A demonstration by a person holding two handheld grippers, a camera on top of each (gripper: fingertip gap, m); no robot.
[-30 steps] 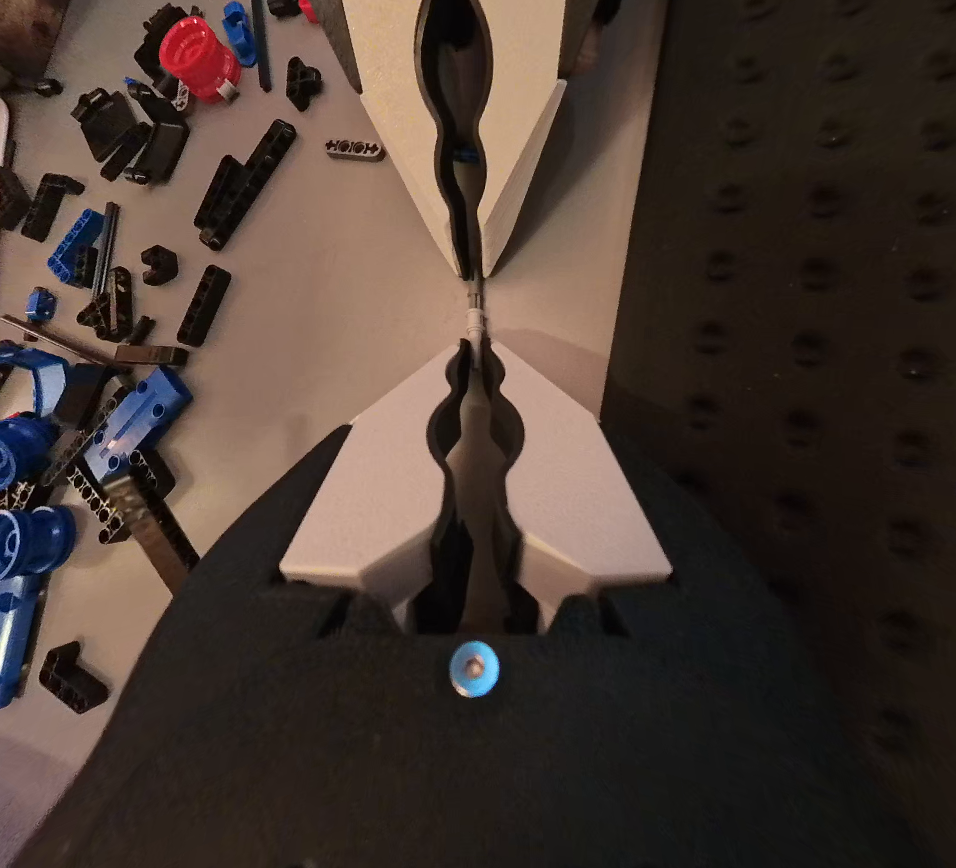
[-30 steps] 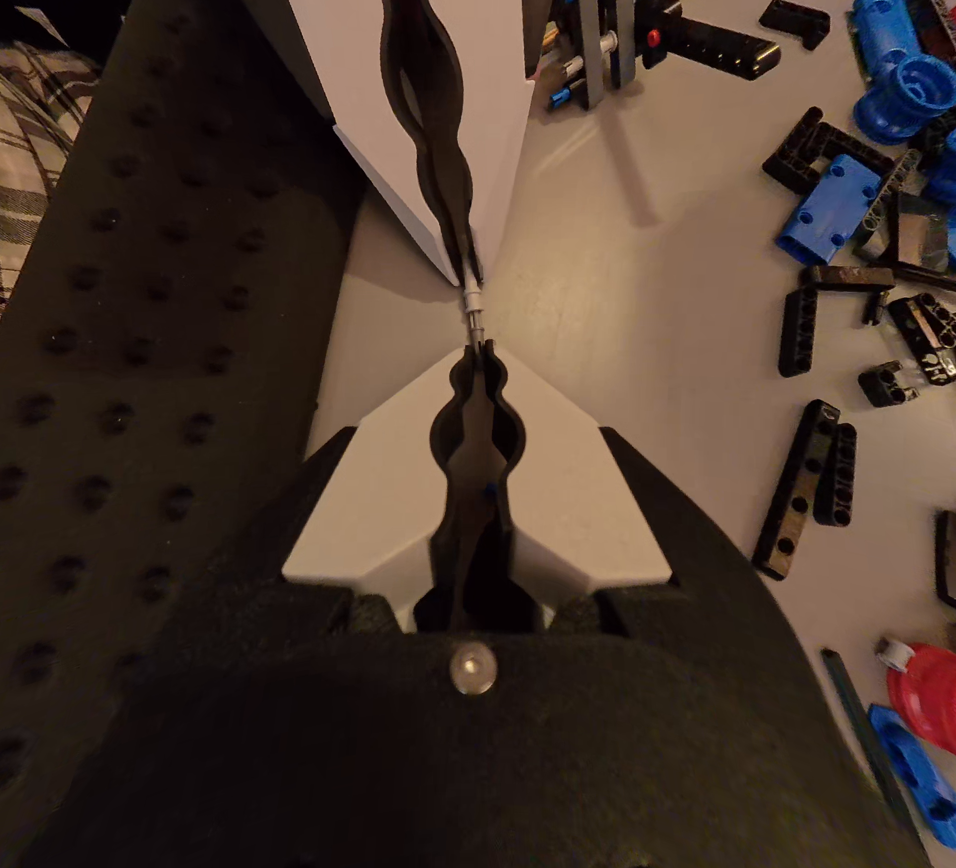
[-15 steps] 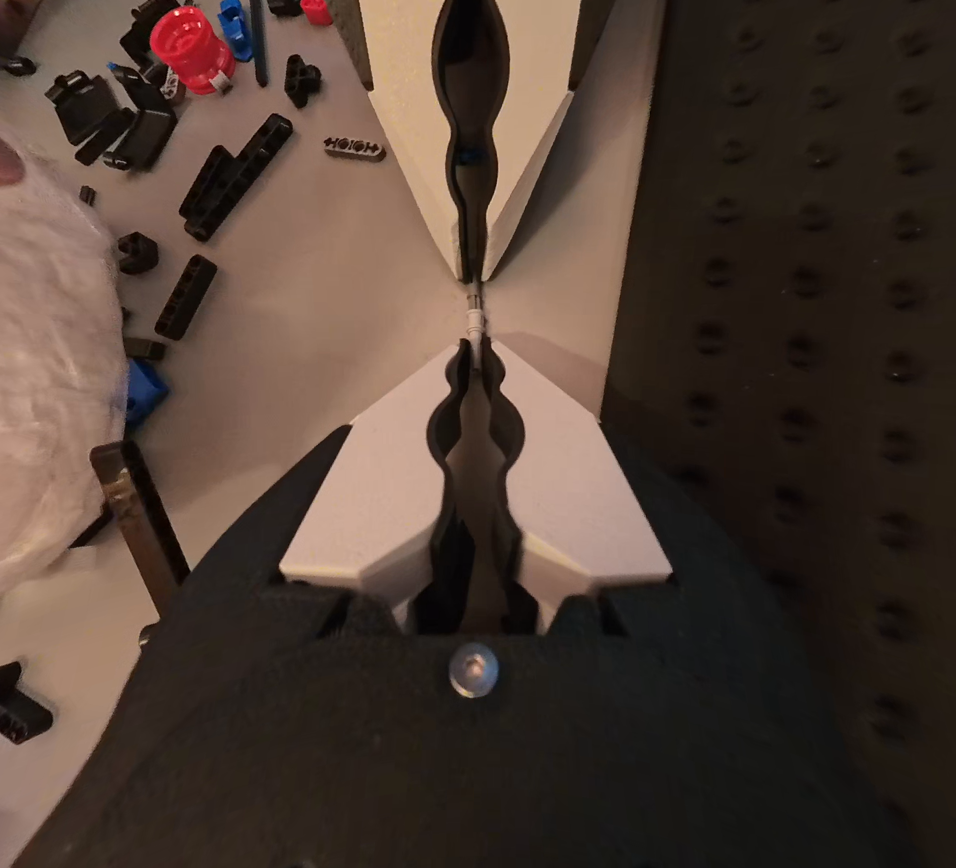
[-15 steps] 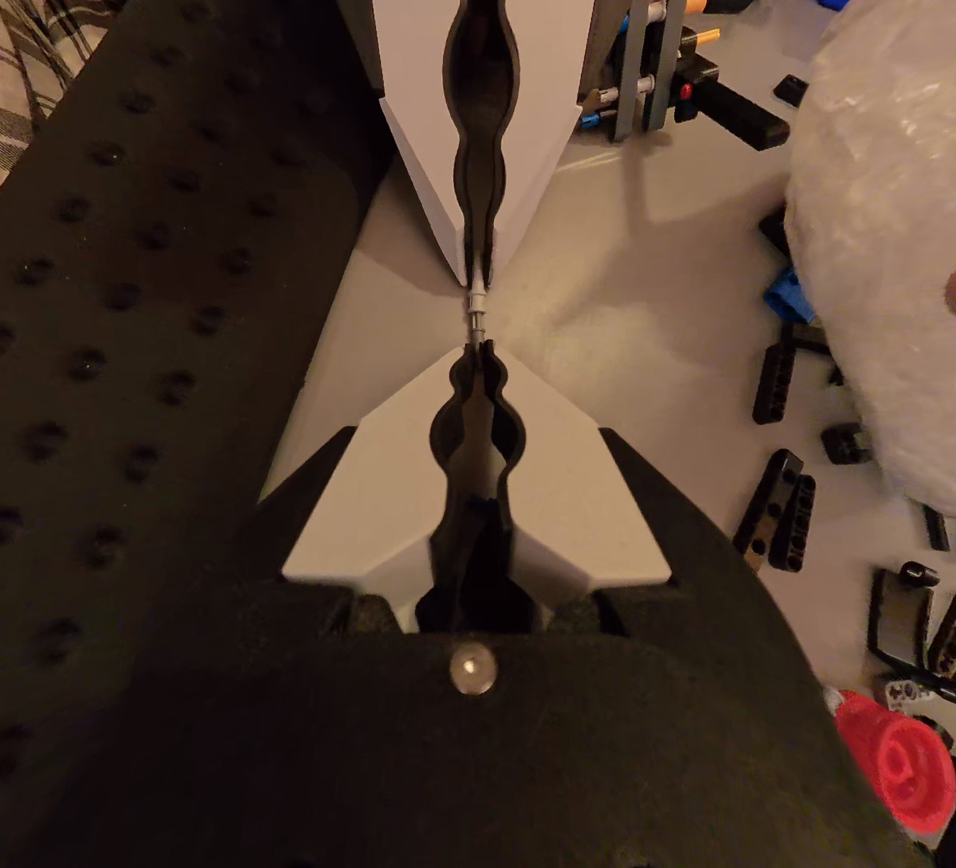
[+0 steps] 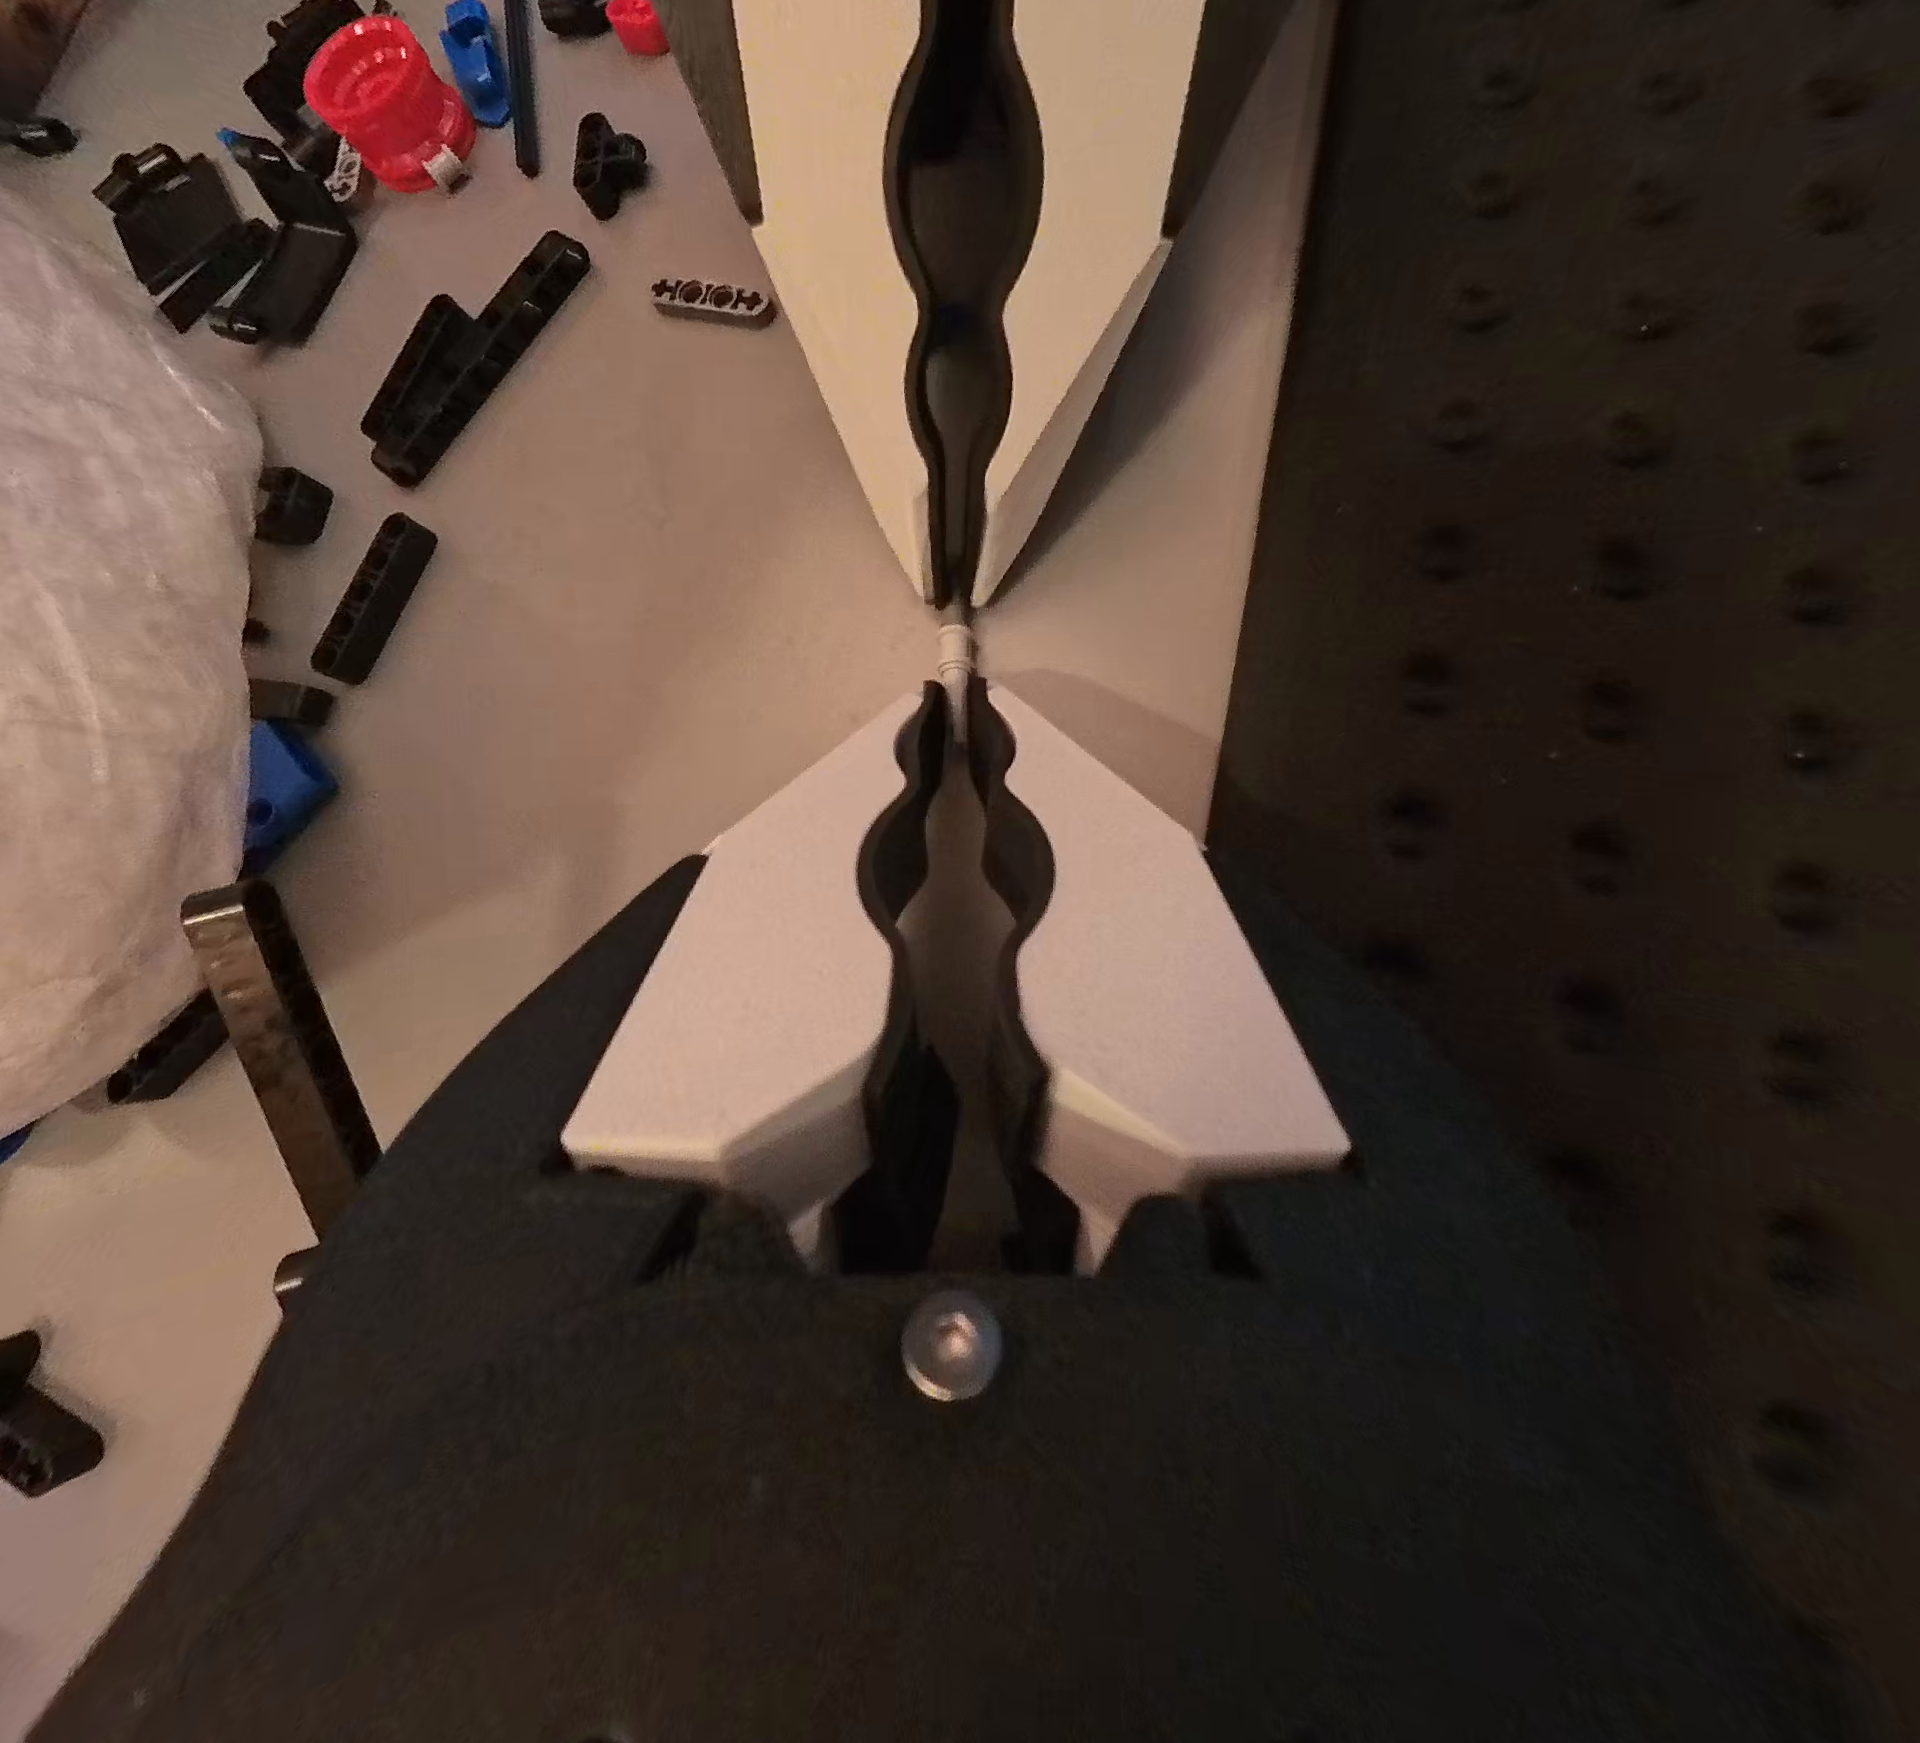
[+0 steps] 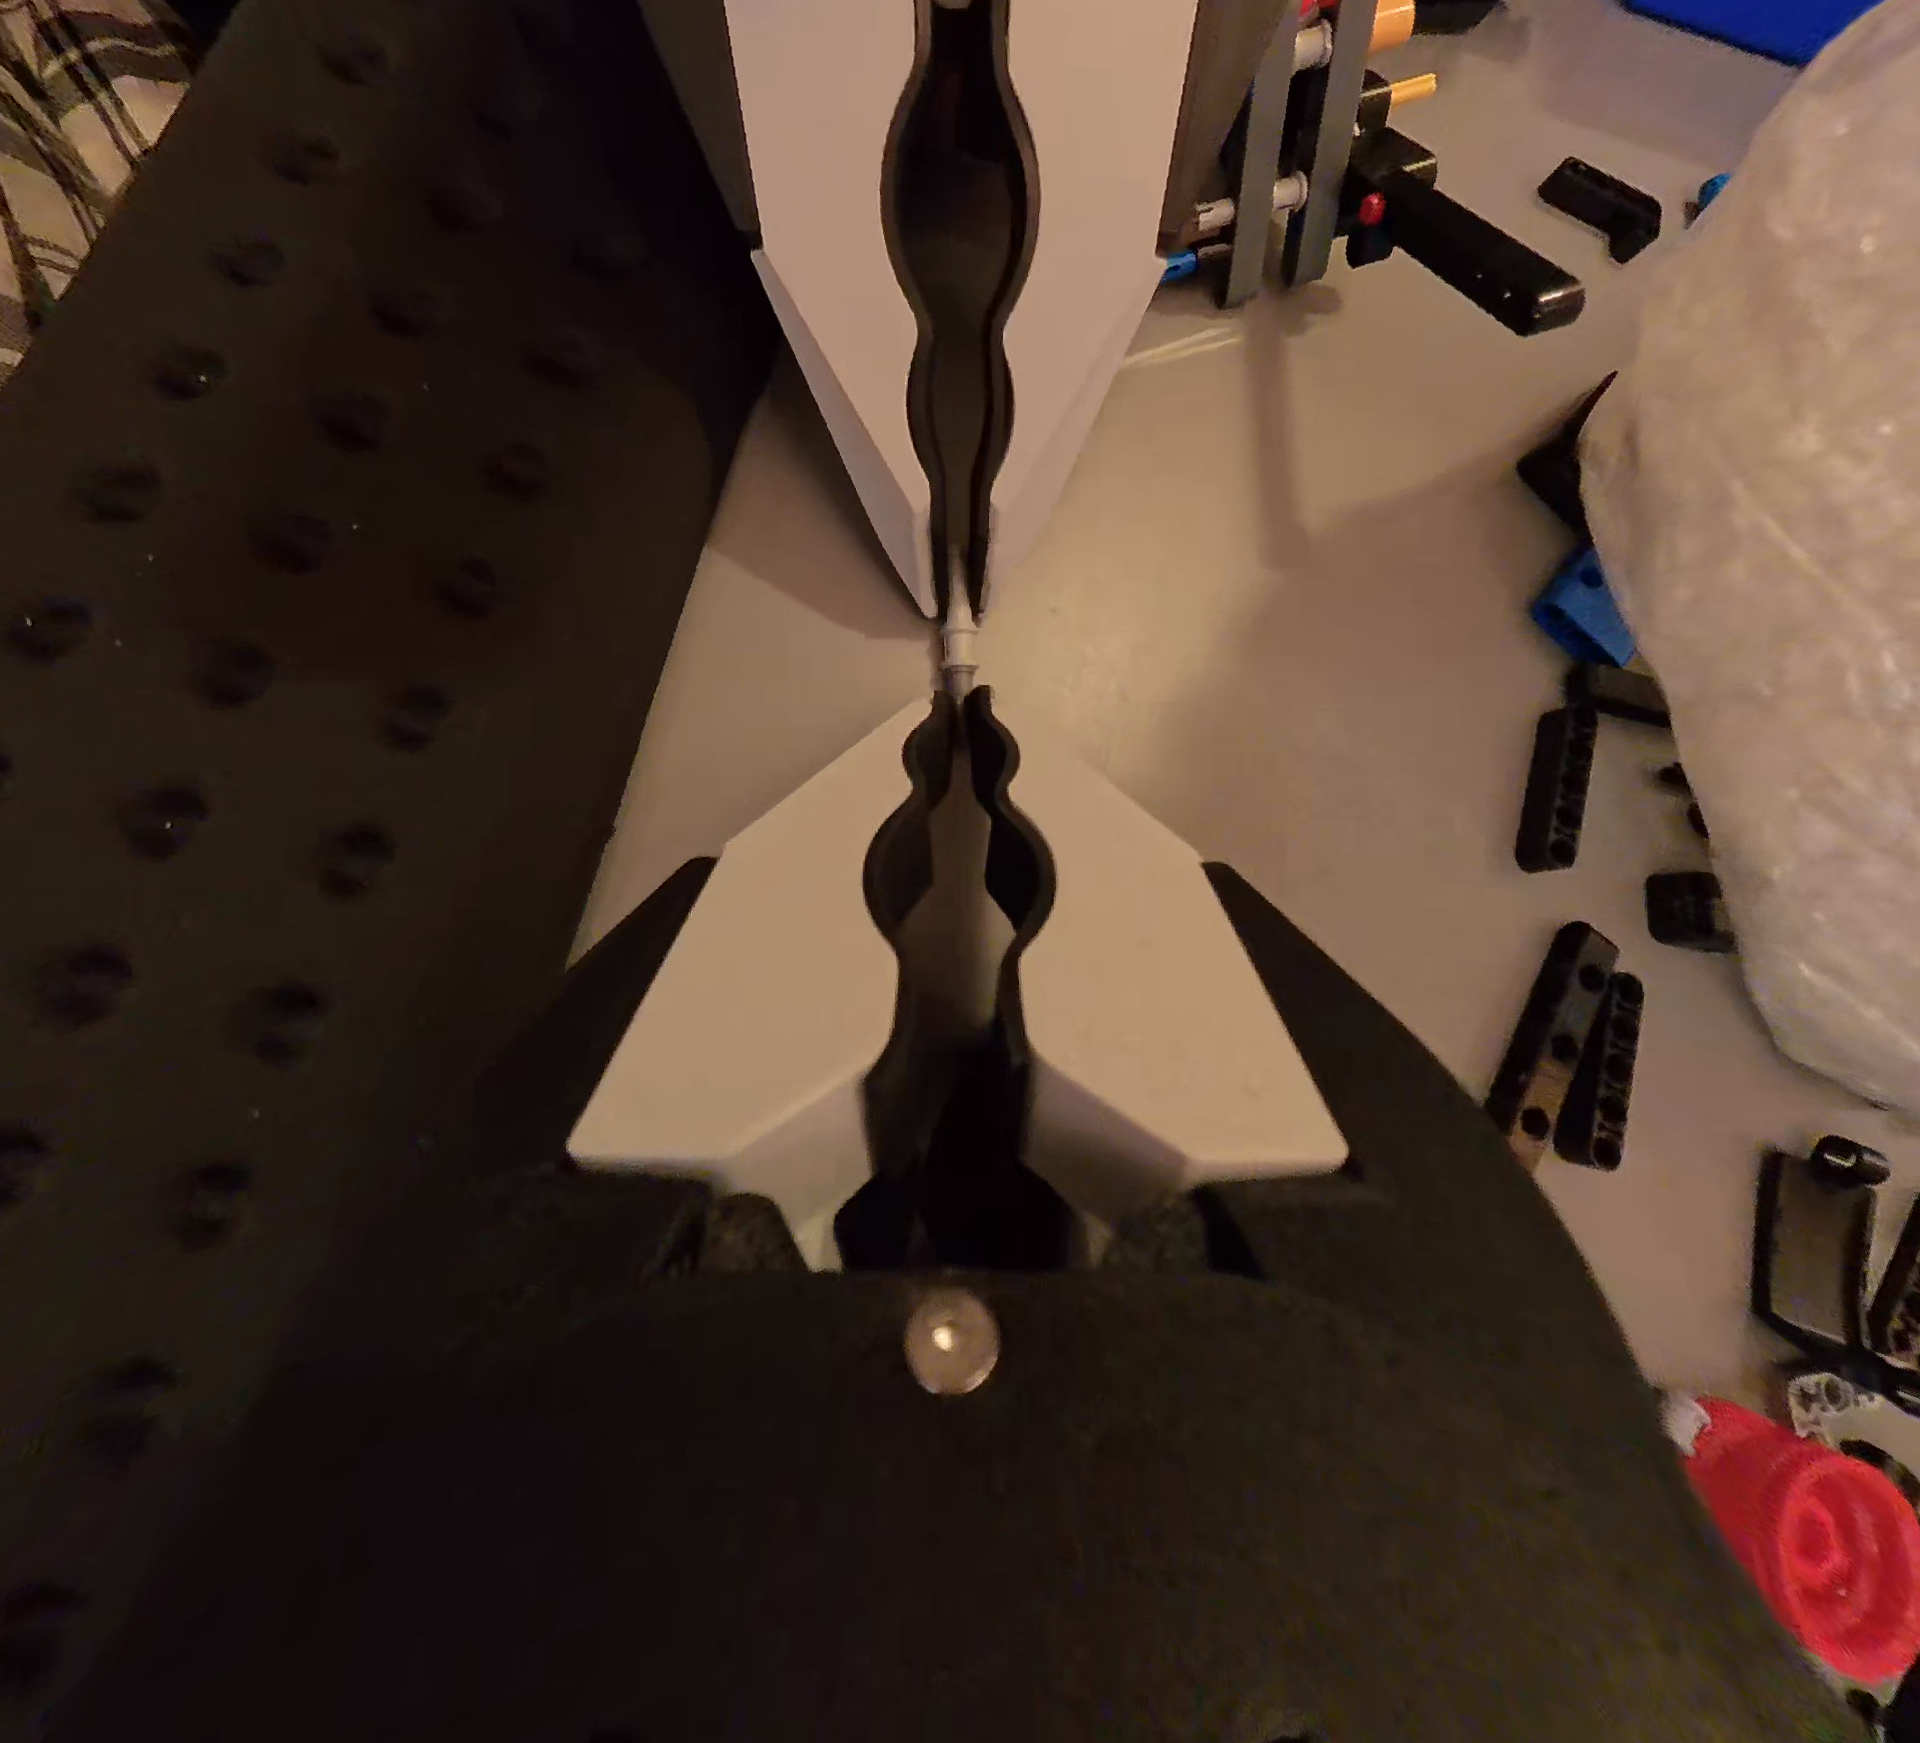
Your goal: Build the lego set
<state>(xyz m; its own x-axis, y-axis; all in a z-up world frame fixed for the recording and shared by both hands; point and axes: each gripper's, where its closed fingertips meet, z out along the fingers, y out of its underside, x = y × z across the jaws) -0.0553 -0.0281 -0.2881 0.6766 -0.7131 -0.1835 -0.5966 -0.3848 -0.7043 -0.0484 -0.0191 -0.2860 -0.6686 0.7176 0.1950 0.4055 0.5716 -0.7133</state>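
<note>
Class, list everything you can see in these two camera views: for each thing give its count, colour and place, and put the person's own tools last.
Small pin: one, pale grey, pinched between both tool tips.
Red wheel: one, far left in the left view.
Black beams: many, scattered on the grey table.
Blue pieces: several, among the black ones.
Half-built model: one, grey, black and orange, behind the tools in the right view.
Black studded mat: one, beside the table.
Left tool: white fingers, shut on the pin.
Right tool: white fingers, shut on the pin.

pin (image 5: 956,654) ends hidden inside tongs
</note>
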